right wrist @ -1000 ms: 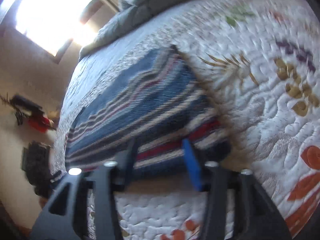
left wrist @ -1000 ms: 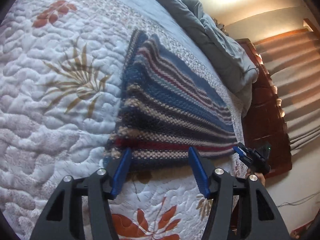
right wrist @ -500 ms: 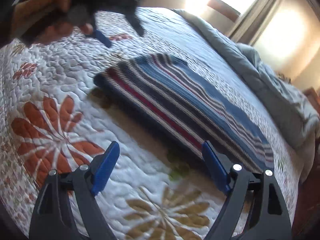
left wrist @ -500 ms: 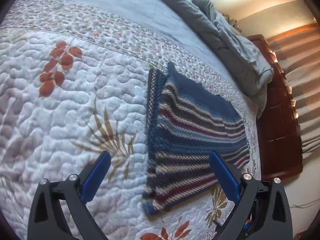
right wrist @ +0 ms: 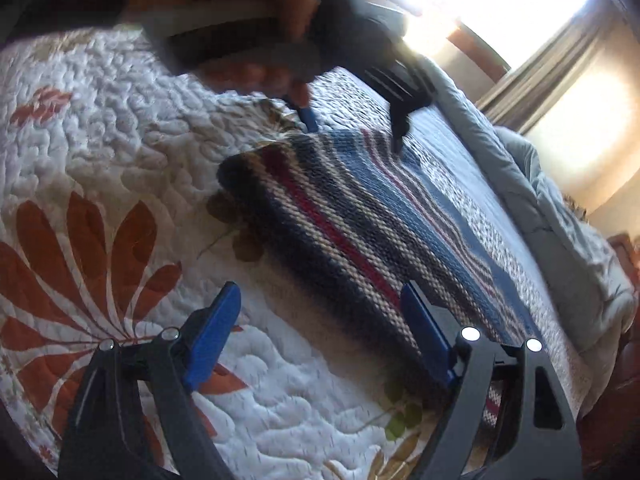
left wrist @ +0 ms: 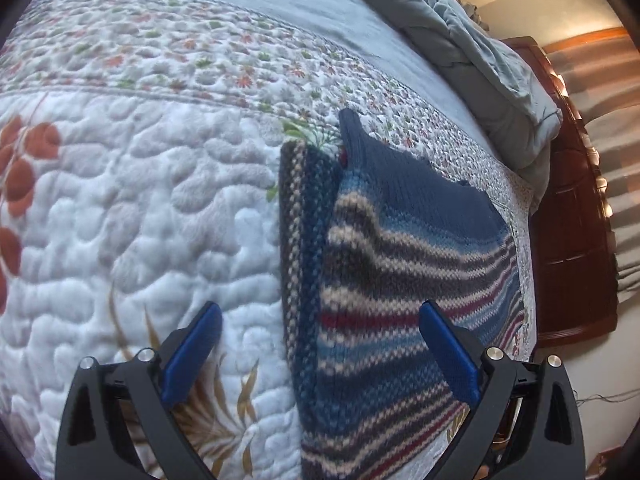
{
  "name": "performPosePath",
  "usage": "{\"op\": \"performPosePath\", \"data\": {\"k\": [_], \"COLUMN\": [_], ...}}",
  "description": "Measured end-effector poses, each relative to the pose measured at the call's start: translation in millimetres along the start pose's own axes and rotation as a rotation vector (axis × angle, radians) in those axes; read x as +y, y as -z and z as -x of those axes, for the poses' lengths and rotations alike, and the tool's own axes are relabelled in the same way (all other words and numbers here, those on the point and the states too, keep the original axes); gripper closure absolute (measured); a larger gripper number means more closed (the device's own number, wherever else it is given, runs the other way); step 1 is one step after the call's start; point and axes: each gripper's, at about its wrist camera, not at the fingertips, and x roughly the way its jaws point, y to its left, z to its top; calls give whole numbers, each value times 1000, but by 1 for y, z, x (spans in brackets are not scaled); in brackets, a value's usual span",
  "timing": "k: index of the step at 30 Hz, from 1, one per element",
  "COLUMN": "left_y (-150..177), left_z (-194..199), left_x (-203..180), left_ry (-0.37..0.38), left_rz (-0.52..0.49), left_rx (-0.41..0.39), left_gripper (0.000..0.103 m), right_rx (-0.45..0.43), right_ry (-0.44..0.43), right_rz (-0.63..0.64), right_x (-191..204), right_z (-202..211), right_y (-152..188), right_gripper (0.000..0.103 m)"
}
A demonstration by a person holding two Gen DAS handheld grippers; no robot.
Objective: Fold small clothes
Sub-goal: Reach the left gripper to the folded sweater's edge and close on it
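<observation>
One striped sweater (left wrist: 400, 280), two grippers

Both wrist cameras look steeply down, close over the quilted bed (left wrist: 120, 208). They share the folded striped sweater (left wrist: 400, 272), viewed from opposite ends; the right view catches the left gripper (right wrist: 352, 132).

Beneath me lies a bed under a white quilted bedspread (left wrist: 132, 216) printed with rust-red leaves. A rumpled grey duvet (left wrist: 472, 40) sits along its far side, beside a dark wooden headboard (left wrist: 576, 248). Sunlight enters through a bright window (right wrist: 492, 4) flanked by curtains (right wrist: 560, 60); the walls are cream.
</observation>
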Motion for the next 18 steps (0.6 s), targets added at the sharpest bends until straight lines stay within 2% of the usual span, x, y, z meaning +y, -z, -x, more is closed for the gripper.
{"op": "performPosePath", "data": {"k": [3,10,12,13,16,18], "left_y": [-8,-19,-22,-22,-23,-24], "left_z": [-4,-10,-12,-14,-20,-26], "left_x": [-3,-12,-18,-21,-20,-17], "left_ry": [-10,-4,5,8,3,18], "left_rz": [-4,-31,-53,-63,-63,-41], "left_rx": [-1,14,23,31,39,43], "left_gripper": [4,5,20,33,33,26], "right_rx": [-9,-28,-28,-30,-36,-36], "right_ry": [27,154,183,205,244,244], "right_rz": [41,97,94,90,88,79], "right_x": [14,29,26,24,21,19], "right_z": [-5,-27,-35,-38,-48,-54], "right_y": [-3,-21,-23,-25,-28,-30], "right_gripper": [22,22,22,22,22,22]}}
